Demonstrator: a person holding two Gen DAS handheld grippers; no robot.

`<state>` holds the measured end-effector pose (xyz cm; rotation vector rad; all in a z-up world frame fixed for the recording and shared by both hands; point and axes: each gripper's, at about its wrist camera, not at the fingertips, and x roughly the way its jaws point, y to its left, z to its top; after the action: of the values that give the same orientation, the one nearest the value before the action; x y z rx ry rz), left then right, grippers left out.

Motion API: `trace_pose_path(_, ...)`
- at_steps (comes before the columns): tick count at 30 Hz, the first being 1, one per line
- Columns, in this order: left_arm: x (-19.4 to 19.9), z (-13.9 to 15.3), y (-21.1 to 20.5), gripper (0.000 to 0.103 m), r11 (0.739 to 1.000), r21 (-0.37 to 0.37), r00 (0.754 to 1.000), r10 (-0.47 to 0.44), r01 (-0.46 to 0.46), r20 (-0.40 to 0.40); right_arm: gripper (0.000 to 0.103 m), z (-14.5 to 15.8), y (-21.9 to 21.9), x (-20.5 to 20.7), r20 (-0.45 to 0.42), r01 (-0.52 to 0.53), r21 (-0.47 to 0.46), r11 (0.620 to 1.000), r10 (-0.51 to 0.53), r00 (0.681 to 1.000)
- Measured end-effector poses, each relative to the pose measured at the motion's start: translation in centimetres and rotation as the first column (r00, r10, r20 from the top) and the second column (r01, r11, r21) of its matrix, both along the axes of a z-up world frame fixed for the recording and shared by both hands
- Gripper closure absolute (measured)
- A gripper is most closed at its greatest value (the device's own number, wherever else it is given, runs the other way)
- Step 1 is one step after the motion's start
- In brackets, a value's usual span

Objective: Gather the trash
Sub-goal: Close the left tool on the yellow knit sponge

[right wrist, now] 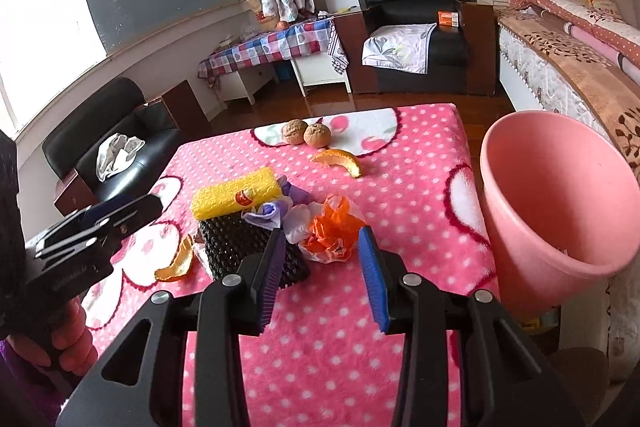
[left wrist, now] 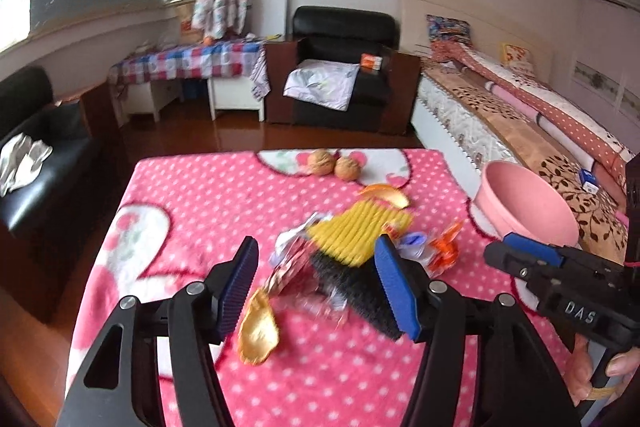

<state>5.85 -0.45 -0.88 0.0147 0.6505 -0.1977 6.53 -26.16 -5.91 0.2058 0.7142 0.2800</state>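
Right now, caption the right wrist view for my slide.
Open right gripper nears orange wrapper beside pink bin.

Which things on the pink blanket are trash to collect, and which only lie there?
For the job:
- pink plastic bin
- two orange peel pieces
- yellow foam net
- black foam net
- crumpled orange wrapper
- purple wrapper

Probably just lying about:
- two brown walnuts

Left gripper [left wrist: 316, 291] wide over foam [left wrist: 356, 231] and wrappers [left wrist: 292, 263] mid-table [left wrist: 192, 187]; walnuts [left wrist: 334, 165] by far edge.
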Motion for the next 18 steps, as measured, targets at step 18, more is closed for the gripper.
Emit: trace_pose_path(18,8.7,-3.9,-2.6,0.043,0.993,0.043,0.982,-0.103,0.111,-0.156,0.064,-0.7,-2.0,1.5,-0.03,0.02,0.024,1.0,-0.019,0.999)
